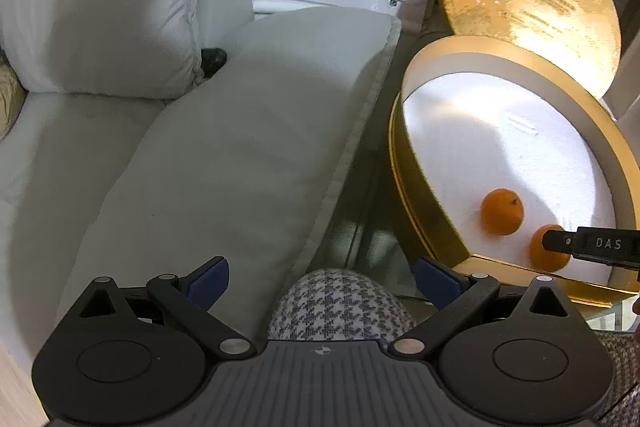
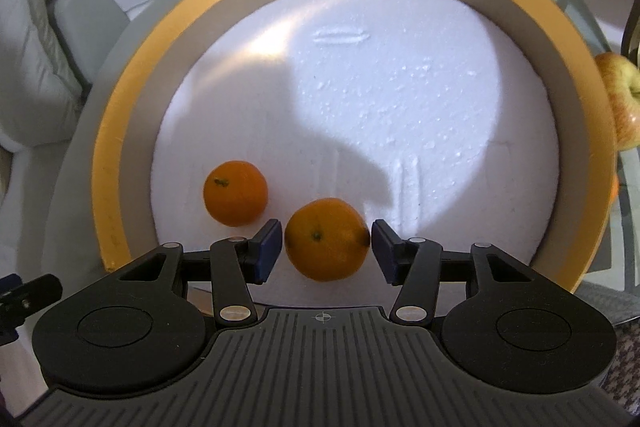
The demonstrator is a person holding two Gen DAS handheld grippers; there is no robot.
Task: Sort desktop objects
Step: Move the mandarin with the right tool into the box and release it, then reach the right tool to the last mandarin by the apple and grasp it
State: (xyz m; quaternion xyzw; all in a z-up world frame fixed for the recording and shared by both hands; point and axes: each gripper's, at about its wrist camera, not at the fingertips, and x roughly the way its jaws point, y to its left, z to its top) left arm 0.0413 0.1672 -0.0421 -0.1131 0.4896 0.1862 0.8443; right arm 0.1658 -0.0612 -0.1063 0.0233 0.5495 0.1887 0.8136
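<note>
Tangerines sit inside a round gold box lined with white foam as a person sorts fruit off a glass table. The right gripper hangs over the box's near edge, at about six o'clock on the foam floor, its blue pads flanking one tangerine with a thin gap on each side, so the fruit appears to rest on the foam rather than in a grip. A second tangerine lies just beside it, toward ten o'clock. The left gripper waits wide open and empty outside the box, over a houndstooth-clad knee beside a white sofa. An apple stands outside the rim at three o'clock. By the look of it the release is under way; done well, it means widening the jaws fully before lifting straight up, so neither pad drags the round fruit or nudges it into its neighbour.
</note>
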